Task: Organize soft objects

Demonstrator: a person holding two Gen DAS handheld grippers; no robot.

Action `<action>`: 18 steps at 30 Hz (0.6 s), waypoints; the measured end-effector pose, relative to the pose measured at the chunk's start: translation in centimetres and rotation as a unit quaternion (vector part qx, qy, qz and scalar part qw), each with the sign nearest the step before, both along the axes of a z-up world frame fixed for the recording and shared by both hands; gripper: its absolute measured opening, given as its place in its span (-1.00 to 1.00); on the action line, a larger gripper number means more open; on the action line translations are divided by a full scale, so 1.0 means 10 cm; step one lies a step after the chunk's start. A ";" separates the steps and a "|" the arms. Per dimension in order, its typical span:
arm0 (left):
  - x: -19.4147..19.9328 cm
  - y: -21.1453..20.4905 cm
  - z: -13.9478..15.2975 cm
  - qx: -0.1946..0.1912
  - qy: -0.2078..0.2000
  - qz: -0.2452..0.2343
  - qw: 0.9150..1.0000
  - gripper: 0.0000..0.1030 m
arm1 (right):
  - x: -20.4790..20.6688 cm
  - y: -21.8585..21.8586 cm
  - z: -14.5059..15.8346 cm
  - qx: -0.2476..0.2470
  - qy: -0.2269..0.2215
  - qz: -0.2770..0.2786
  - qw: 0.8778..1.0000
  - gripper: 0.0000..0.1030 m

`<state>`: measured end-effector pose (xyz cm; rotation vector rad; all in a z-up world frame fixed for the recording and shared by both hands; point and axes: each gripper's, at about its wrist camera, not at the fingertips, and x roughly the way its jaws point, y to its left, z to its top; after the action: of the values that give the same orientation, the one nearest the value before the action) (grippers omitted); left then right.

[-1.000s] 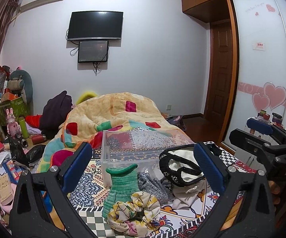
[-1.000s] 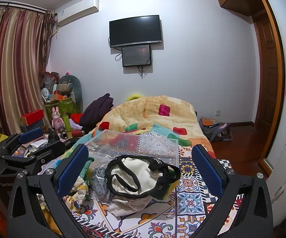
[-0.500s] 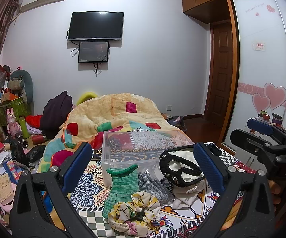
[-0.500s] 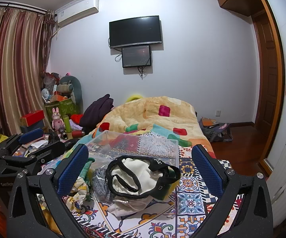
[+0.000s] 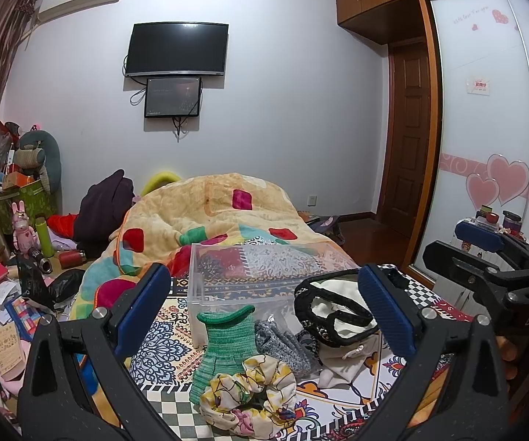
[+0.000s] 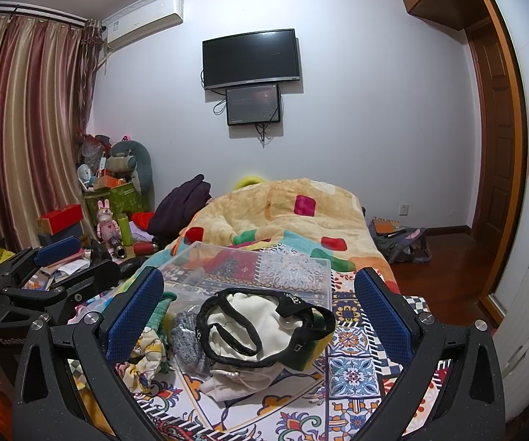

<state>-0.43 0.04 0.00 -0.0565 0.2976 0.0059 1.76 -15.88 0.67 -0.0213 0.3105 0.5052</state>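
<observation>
A bed (image 5: 338,408) is covered by a patterned cloth and, farther back, a quilt (image 5: 213,217). A clear bin (image 5: 261,279) is set on the cloth. Just in front of it, 4 soft things are clustered: a cream bag (image 6: 261,330) with black straps, a green knit (image 5: 226,341), a grey knit (image 5: 283,345) and a floral scrunchie (image 5: 249,389). The left claw (image 5: 262,312) and right claw (image 6: 259,316) are held wide apart above them, gripping nothing.
</observation>
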 end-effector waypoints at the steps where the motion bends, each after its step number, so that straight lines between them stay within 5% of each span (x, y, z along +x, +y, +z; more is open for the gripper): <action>1: 0.00 0.00 0.00 0.000 0.000 0.000 1.000 1.00 | 0.00 0.00 0.00 0.000 0.000 0.000 1.000 1.00; 18: 0.01 -0.02 0.00 0.005 0.004 -0.005 1.000 1.00 | 0.01 0.03 -0.03 0.003 0.012 0.006 1.000 1.00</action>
<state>-0.36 -0.18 -0.02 -0.0448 0.3056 -0.0022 1.87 -15.63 0.41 -0.0115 0.3320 0.5186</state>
